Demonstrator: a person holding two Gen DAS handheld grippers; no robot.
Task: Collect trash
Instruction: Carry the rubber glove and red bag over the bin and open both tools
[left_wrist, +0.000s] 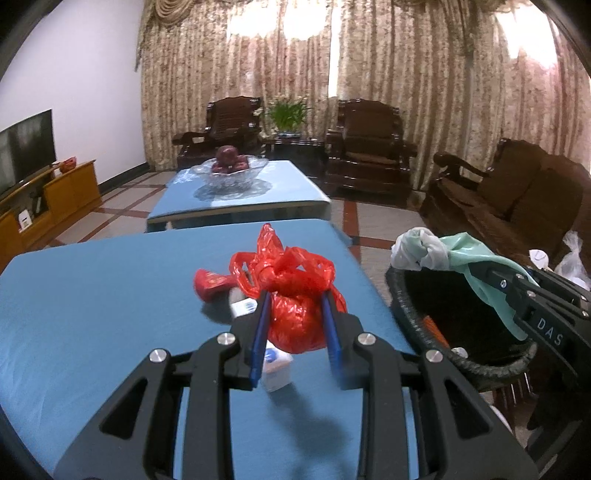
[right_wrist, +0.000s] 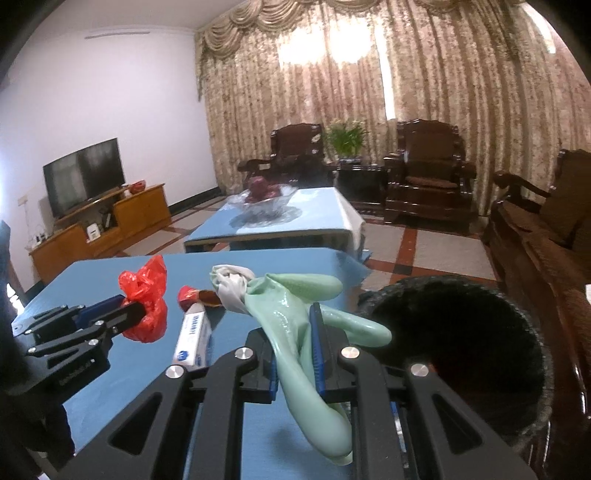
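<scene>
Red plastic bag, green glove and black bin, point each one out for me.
red plastic bag (left_wrist: 295, 325), left wrist view, its bulging lower body.
green glove (right_wrist: 291, 325), right wrist view, its palm.
black bin (right_wrist: 461, 332), right wrist view, its dark inside wall.

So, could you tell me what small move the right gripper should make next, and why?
Probably open over the bin. The right gripper is shut on the green glove, and the left view shows the glove at the bin's rim, so letting go should drop it inside.
</scene>
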